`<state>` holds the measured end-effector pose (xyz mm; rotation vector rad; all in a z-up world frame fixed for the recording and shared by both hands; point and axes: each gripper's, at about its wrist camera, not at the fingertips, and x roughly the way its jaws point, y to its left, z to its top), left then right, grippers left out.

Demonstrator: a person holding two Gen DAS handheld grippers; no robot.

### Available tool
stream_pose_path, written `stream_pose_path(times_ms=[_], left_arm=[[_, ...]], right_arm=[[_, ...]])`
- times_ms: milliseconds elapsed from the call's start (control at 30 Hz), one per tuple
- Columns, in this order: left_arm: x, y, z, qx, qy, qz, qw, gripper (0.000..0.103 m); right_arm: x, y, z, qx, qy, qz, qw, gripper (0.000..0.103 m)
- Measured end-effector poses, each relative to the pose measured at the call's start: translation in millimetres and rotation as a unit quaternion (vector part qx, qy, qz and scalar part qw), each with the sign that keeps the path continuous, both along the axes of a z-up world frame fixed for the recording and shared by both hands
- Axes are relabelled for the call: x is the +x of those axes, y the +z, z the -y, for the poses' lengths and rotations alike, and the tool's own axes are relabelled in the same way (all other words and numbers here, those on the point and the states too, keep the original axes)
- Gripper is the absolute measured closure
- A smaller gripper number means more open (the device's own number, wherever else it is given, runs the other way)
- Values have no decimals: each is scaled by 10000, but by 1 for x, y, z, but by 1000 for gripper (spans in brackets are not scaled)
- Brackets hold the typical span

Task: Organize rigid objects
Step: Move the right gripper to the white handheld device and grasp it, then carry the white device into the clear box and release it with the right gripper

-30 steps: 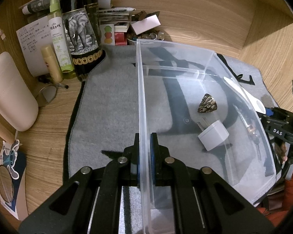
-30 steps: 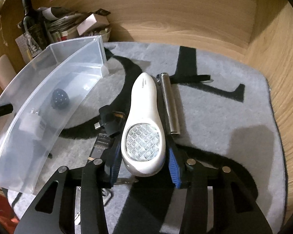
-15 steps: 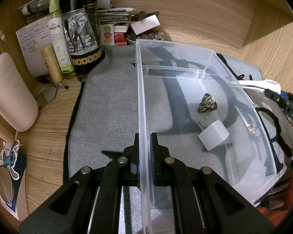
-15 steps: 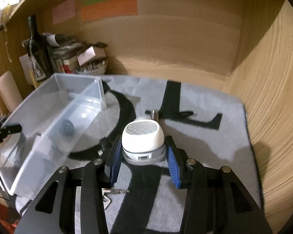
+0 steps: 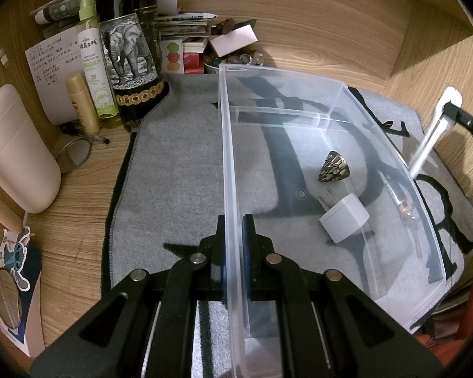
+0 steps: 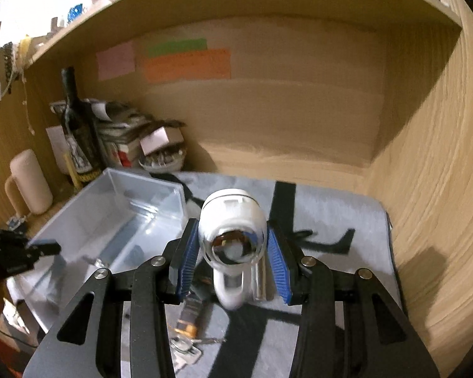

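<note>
The left gripper (image 5: 233,245) has its jaws clamped on the near wall of the clear plastic bin (image 5: 394,163), which sits on a grey mat (image 5: 173,173) over the bench. Inside the bin, a white plug adapter (image 5: 345,220) lies at 3 o'clock, a patterned cone shell (image 5: 333,167) just beyond it. The right gripper (image 6: 231,249) holds a white handheld device (image 6: 231,220) between its jaws, lifted above the mat, right of the bin. At 11 o'clock stands an elephant-label bottle (image 5: 127,53).

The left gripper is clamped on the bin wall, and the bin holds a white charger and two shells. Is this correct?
One error: the left wrist view shows only one shell in the bin, beside the charger. The left gripper is indeed clamped on the wall.
</note>
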<state>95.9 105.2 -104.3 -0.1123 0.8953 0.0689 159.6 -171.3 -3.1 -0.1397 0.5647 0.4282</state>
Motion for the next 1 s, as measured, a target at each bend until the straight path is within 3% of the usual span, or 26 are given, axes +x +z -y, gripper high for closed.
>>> stream_pose_path(times_ms=[633,1000], left_arm=[[-3,0,-4,-67,-91,99,9999,96],[-6,-1,-6,-109,-176,164,9997,96]], right_arm=[[-32,58,-75,269,1093,875,9898,64],[-28,34,-129,-157,1615,519,9854,64]])
